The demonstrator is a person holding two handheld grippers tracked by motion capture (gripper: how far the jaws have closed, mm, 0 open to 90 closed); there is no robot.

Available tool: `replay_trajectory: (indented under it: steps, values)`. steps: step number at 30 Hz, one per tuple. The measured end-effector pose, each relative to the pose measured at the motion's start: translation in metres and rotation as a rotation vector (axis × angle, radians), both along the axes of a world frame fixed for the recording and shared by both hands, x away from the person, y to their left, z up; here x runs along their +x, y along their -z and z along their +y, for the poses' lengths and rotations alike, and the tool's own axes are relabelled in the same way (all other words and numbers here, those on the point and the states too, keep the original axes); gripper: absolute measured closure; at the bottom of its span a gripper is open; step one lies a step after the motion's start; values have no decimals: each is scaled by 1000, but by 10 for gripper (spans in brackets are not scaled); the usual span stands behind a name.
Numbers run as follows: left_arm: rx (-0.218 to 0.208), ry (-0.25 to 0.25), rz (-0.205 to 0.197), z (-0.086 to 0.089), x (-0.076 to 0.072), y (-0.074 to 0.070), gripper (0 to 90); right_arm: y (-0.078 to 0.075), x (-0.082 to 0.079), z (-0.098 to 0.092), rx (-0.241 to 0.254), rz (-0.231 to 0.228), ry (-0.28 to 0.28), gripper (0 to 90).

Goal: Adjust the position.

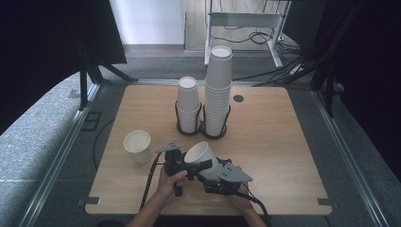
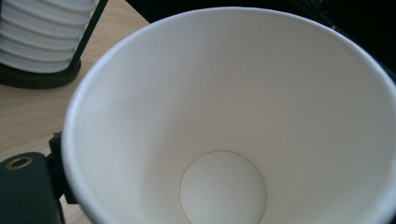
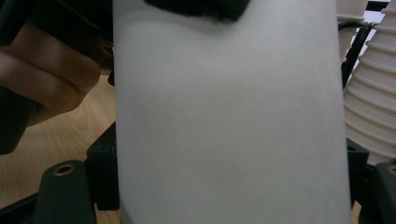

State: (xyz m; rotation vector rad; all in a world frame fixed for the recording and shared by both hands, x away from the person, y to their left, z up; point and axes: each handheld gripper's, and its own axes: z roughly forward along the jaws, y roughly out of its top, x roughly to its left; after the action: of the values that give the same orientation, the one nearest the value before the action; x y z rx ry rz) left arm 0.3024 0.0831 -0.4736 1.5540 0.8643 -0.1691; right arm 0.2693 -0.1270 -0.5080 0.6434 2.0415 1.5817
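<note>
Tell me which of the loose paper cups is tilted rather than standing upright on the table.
The cup between the two grippers, near the table's front edge, mouth tipped up and leftward. The other loose cup stands upright on the table, to its left.

White paper cup (image 1: 202,155) in black jaws — white cup stacks (image 1: 218,90) too — on a light wood-grain table (image 1: 283,142)
</note>
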Motion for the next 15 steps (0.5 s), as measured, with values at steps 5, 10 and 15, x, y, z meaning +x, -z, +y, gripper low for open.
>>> replay_trajectory:
  steps: [5,10,15]
  values:
    - [14,-3,-15,0,-1,0,120,0,1,0,-12,0,-4,215]
    - [37,-14,-39,-2,-3,-1,126,1,2,0,-21,14,-11,211]
    - [54,-19,-71,-3,-6,-4,128,0,2,-1,-32,28,-15,203]
